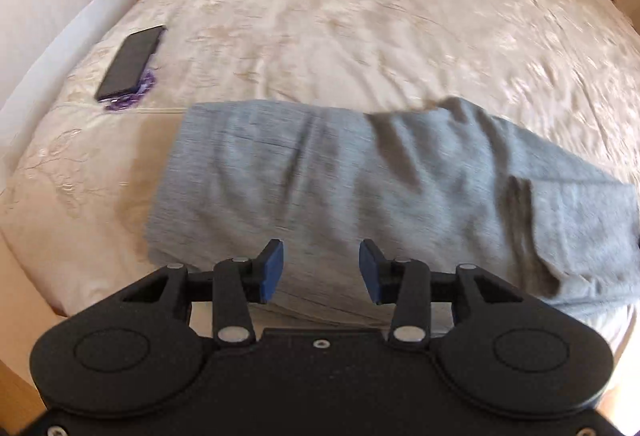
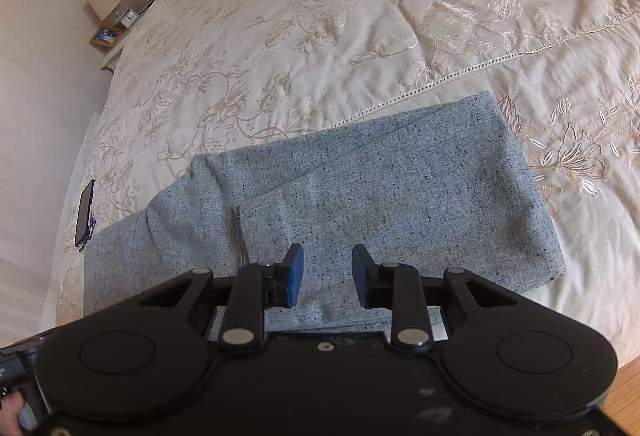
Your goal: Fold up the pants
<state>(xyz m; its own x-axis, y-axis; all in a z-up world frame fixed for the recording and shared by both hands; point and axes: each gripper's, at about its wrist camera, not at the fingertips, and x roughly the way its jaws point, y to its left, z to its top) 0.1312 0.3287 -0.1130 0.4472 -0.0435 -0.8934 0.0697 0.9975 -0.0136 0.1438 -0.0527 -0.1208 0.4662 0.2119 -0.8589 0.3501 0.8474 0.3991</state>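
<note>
Grey-blue speckled pants [image 1: 360, 187] lie folded along the near edge of a bed. In the right wrist view the pants [image 2: 380, 195] show an upper layer folded over the lower one, with a crease at the left. My left gripper [image 1: 321, 268] hovers above the near edge of the cloth, jaws open, nothing between the blue pads [image 1: 274, 270]. My right gripper [image 2: 327, 274] also hangs over the near part of the pants, open and holding nothing.
A cream embroidered bedspread [image 2: 360, 15] covers the bed. A dark phone [image 1: 130, 61] lies on a purple item near the bed's left edge, and the phone [image 2: 85, 211] shows far left in the right wrist view. A nightstand [image 2: 116, 31] with a lamp and clock stands beyond. Wooden floor [image 2: 624, 388] lies at lower right.
</note>
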